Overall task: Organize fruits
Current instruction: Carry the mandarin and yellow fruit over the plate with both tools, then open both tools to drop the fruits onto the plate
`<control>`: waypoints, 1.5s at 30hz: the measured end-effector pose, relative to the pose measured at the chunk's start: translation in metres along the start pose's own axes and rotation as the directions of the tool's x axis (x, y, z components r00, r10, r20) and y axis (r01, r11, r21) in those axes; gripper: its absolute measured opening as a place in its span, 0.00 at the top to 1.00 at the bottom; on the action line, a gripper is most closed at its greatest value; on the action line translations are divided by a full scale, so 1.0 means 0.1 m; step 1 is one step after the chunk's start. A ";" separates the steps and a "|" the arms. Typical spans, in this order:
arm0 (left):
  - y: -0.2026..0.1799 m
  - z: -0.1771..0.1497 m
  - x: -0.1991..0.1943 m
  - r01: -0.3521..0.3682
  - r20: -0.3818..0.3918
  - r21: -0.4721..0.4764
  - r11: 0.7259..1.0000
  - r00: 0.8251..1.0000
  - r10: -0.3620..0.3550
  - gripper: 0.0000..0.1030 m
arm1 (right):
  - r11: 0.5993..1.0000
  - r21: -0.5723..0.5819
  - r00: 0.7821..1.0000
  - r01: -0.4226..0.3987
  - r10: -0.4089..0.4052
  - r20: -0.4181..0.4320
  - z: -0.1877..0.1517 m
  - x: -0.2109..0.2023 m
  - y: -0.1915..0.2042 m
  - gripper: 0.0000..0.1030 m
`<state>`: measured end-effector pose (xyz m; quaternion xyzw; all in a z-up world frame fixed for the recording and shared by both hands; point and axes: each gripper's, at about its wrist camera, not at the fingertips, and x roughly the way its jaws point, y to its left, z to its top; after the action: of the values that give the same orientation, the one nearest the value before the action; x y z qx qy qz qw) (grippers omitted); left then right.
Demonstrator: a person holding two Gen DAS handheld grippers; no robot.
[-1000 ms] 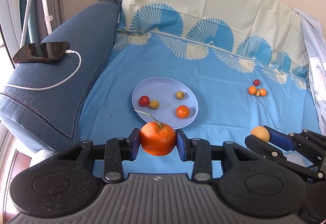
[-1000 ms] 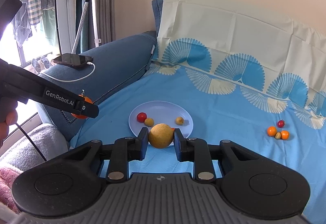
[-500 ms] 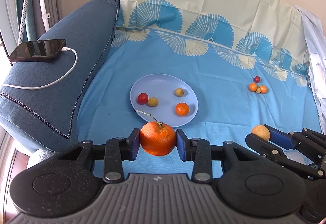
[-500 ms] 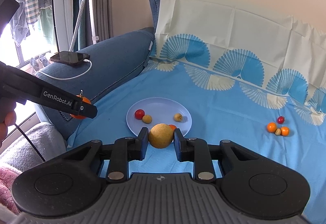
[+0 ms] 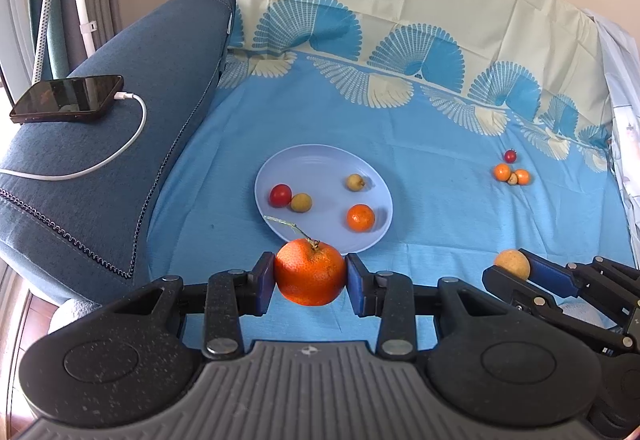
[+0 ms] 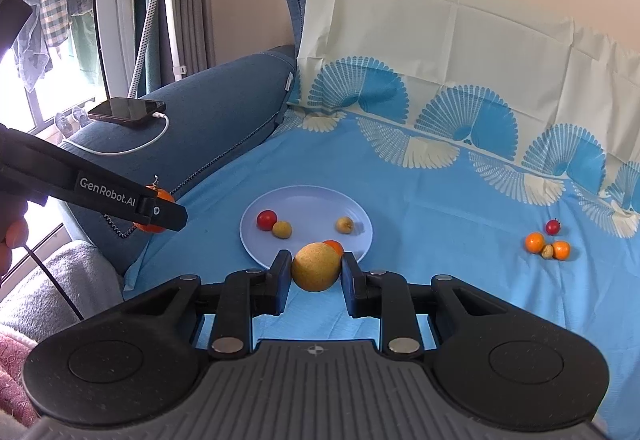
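Here, both grippers hold fruit just short of the pale blue plate.

The plate carries a red tomato, two small yellowish fruits and a small orange. The left gripper clamps a stemmed orange; the right gripper pinches a yellow round fruit. "GenRobot.AI" runs along the left gripper's finger.

Yellow round fruit between the right gripper jaws, just before the lavender plate on blue cloth.

orange: stemmed, clamped | pear: clamped | plate: four fruits
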<state>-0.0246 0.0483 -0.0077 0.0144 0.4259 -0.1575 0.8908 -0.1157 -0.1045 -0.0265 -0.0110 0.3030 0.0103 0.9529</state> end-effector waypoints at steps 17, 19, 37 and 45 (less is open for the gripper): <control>0.15 0.37 0.50 -0.040 -0.030 -0.034 0.999 0.999 0.039 0.60 | 1.000 0.011 0.998 -0.015 0.015 -0.053 0.17 0.55 -0.06 0.73; 0.16 0.43 0.60 -0.044 -0.038 -0.033 0.998 0.998 0.043 0.60 | 1.000 0.019 0.998 -0.013 0.014 -0.063 0.19 0.66 -0.08 0.73; 0.15 0.83 1.75 -0.064 -0.131 0.000 0.998 0.989 0.063 0.60 | 0.999 0.041 0.988 -0.023 0.029 -0.152 0.35 1.88 -0.28 0.73; 0.08 0.92 2.15 -0.064 -0.144 0.068 0.996 0.987 0.074 0.56 | 0.999 -0.010 0.978 -0.046 0.043 -0.205 0.31 2.34 -0.27 0.73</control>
<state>0.1729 -0.0166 -0.1140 0.0688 0.4844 -0.1385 0.8611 0.0939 -0.1273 -0.1360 -0.0120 0.3993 0.0328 0.9161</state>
